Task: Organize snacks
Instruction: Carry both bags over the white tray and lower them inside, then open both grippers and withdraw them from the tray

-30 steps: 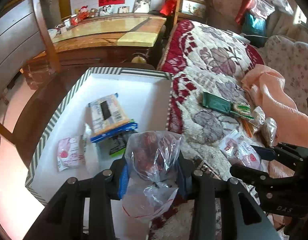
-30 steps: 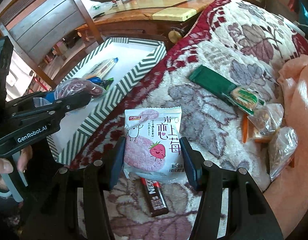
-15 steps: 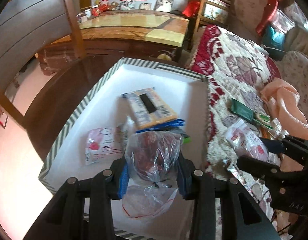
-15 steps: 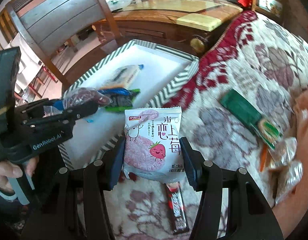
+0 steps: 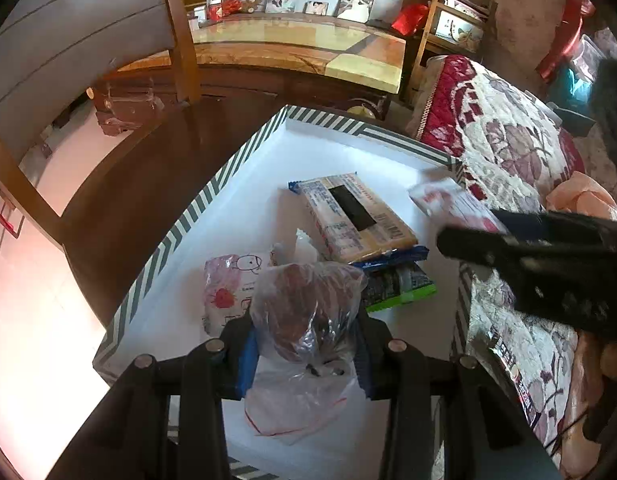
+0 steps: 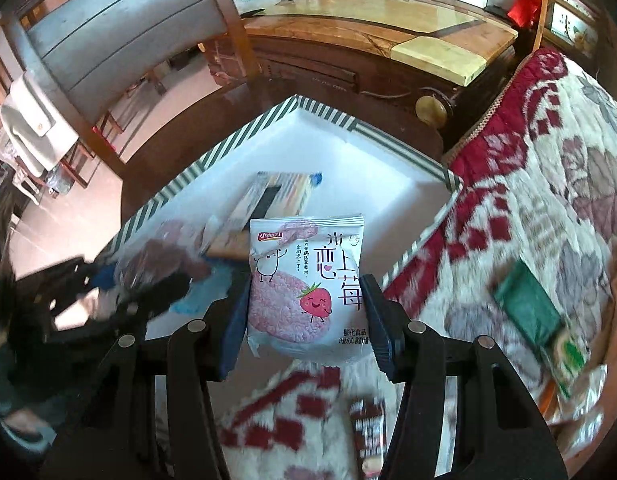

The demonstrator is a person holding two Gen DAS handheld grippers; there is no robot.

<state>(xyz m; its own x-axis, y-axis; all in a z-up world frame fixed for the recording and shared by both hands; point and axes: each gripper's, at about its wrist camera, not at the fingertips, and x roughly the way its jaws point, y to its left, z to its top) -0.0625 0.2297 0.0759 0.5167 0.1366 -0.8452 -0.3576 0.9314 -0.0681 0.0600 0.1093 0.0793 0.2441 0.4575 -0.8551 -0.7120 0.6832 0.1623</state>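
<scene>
The bed (image 6: pixel 548 184), under a red floral quilt, fills the right side, and a few snacks lie loose on it: a green pack (image 6: pixel 526 306) and a dark bar (image 6: pixel 368 426).

Beside it sits the striped-rim tray (image 5: pixel 180 224), white inside, already holding a tan biscuit pack (image 5: pixel 356 216), a green-edged packet (image 5: pixel 400 286) and a pink strawberry packet (image 5: pixel 224 292).

A second ago both claws were over the quilt and the tray's near edge; now both have swung over the tray itself, so two more snacks look ready to be dropped in.

The left claw (image 5: pixel 304 354) grips a clear bag (image 5: pixel 308 312) of dark red snacks above the tray's near end.

The right claw (image 6: pixel 304 320) clamps a strawberry rice-cracker packet (image 6: pixel 306 288) above the tray's bed-side edge.
</scene>
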